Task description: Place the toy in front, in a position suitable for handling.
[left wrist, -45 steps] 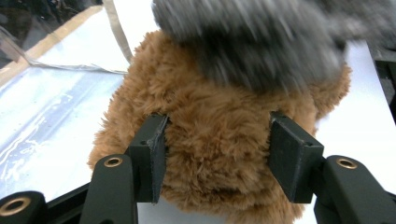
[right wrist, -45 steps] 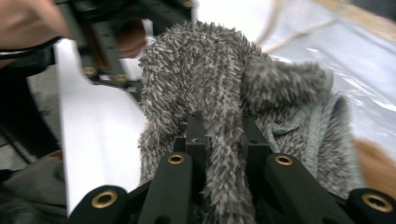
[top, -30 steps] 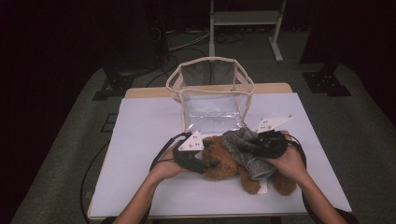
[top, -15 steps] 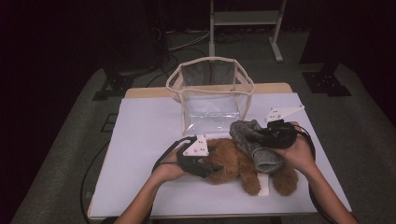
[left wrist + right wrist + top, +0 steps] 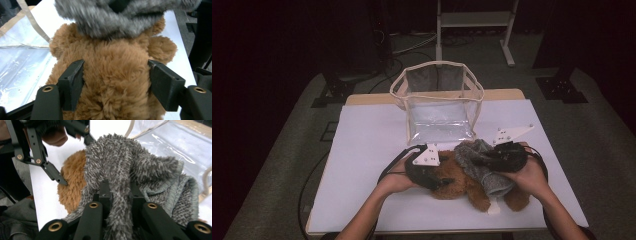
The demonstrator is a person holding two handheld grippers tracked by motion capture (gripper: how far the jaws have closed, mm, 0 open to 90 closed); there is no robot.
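Holding, right gripper: we have the right gripper (image 5: 117, 195) clamped tight on a fold of the grey fuzzy knitted garment (image 5: 140, 167), its jaws nearly together with the fabric pinched between them.
Bracing, left gripper: our left gripper (image 5: 117, 82) straddles the brown plush teddy bear (image 5: 112, 75); its jaws stand partly apart, have just been opening a little, and both pads lie against the fur at either flank.
Bear, place: the bear lies on the near middle of the white-covered table (image 5: 362, 150), between our two hands, with the garment draped over its right, upper end.
Garment, place: it sits bunched on the bear, just near of the bag and left of our right hand (image 5: 532, 175).
Farther off: a clear plastic bag with a cream-trimmed rim (image 5: 437, 100) stands open at the far middle of the table, close to the bear but apart from it.
Step, as we judge it: we are working the garment over the bear, dressing it or pulling it off; which of the two we cannot tell.
Next move, as we judge it: we need the left gripper to keep the bear pinned while the right draws the fabric along the body without letting the fold slip.
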